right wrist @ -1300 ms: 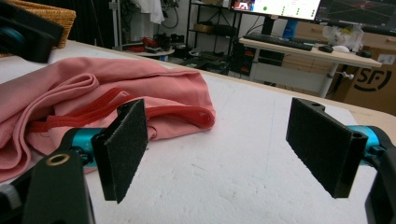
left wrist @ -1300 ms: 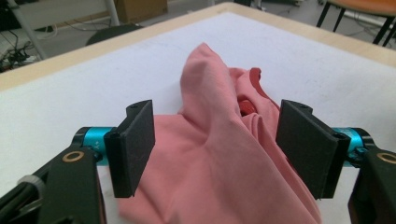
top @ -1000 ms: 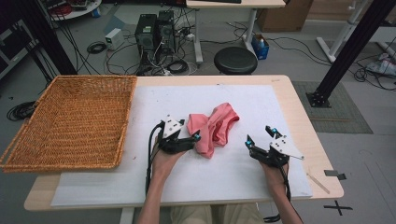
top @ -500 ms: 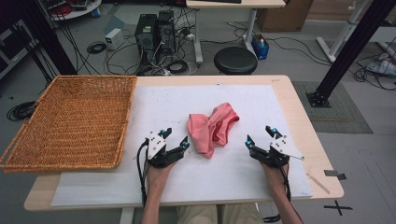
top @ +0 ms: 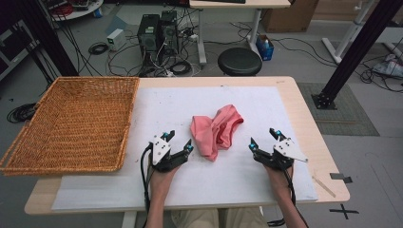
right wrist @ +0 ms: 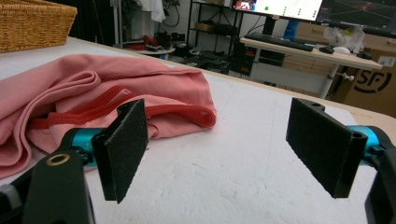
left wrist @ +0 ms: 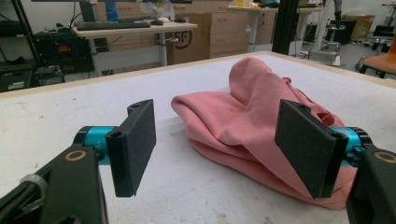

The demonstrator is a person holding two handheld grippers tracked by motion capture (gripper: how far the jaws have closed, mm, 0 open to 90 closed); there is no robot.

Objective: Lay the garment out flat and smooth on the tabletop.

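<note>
A crumpled pink cloth [top: 216,130] lies on the white mat in the middle of the table. My left gripper [top: 178,141] rests on the mat just left of the cloth, open, with nothing between its jaws. In the left gripper view the pink cloth [left wrist: 247,116] lies just ahead, and the left gripper [left wrist: 219,140] has its right-hand jaw close to the cloth's near edge. My right gripper [top: 263,138] sits right of the cloth, open and empty. In the right gripper view the pink cloth [right wrist: 93,88] lies ahead to the left of the right gripper [right wrist: 224,144].
A large wicker basket [top: 76,121] stands on the table's left side, also seen as the wicker basket [right wrist: 32,21] far off. The white mat [top: 228,175] covers most of the wooden table. Behind the table are a black stool [top: 240,61], computer towers and cables.
My left gripper has pulled back from the cloth's left edge, toward the person and slightly left, and has sunk onto the mat. The right gripper and the cloth have stayed put.
</note>
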